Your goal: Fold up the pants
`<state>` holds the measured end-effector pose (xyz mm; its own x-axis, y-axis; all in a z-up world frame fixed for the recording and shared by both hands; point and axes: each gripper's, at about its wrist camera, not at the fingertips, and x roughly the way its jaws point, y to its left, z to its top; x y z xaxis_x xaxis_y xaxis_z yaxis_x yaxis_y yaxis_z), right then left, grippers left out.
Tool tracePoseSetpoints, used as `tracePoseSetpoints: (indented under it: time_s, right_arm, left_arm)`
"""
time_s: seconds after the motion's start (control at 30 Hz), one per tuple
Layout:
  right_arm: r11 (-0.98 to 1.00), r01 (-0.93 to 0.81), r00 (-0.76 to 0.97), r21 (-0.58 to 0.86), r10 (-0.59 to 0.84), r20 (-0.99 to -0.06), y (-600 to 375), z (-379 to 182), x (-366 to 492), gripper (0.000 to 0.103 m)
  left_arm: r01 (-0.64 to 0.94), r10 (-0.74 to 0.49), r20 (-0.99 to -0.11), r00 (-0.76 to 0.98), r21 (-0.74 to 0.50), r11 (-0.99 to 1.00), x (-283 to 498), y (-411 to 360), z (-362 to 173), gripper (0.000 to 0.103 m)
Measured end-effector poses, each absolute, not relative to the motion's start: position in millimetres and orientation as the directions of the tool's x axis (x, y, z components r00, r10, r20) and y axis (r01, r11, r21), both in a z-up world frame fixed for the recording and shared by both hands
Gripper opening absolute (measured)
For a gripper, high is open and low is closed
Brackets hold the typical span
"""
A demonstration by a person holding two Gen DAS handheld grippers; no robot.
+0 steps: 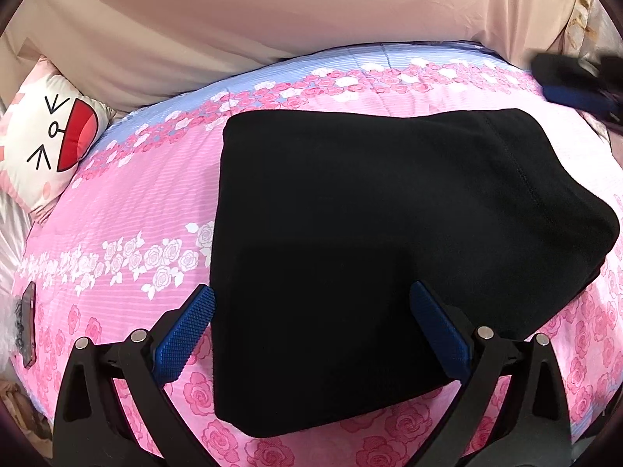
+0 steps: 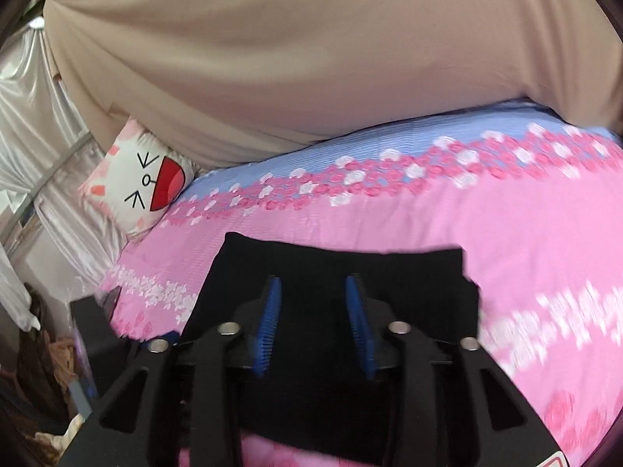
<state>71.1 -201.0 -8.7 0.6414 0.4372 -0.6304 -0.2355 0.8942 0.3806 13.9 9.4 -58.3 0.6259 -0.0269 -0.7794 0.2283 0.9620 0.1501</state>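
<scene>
The black pants (image 1: 370, 253) lie folded into a compact rectangle on the pink rose-print bedspread (image 1: 136, 202). My left gripper (image 1: 311, 295) is open and empty, hovering over the near edge of the pants. My right gripper (image 2: 313, 286) is open and empty above the pants (image 2: 409, 284) in the right wrist view. It also shows blurred at the far right of the left wrist view (image 1: 576, 85).
A cat-face pillow (image 1: 50, 144) sits at the back left of the bed, also in the right wrist view (image 2: 144, 179). A beige headboard (image 1: 292, 11) runs along the back. A phone (image 1: 27, 323) lies at the bed's left edge. Silver curtains (image 2: 35, 124) hang at the left.
</scene>
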Motion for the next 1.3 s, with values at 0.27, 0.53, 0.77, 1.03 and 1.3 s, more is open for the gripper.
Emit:
tracePoseSetpoints:
  time_s: [0.27,0.53,0.77,1.03,1.3]
  right_arm:
    - [0.898,0.006,0.642,0.44,0.334,-0.691,-268.8,-70.6,63.3,0.015]
    - [0.796,-0.026,0.616,0.605,0.49,-0.617,-297.8,-64.0,-16.4,0.054]
    - [0.825,-0.007,0.604,0.565,0.454,-0.655,-271.1,-82.7,-15.9,0.023]
    - [0.854,0.002,0.578,0.521,0.424,-0.697,-283.5,-93.4,-34.6,0.033]
    - [0.804,0.099,0.631,0.587,0.405,-0.661,-295.6,-87.5,-36.9,0.066]
  left_arm:
    - [0.204,-0.062,-0.755,0.653,0.096,0.974,7.2,29.6,-51.3,0.098]
    - [0.054,-0.201,-0.733,0.65,-0.22,0.974,12.9,115.8,-41.0,0.098]
    - [0.14,-0.219,-0.77,0.599,-0.168,0.976,10.4,84.6,-56.1,0.098]
    - [0.2,-0.267,-0.768,0.582,-0.183,0.963,2.3,76.6,-57.8,0.098]
    - [0.206,-0.247,-0.804,0.541,-0.158,0.966,5.4,67.2,-69.7,0.098]
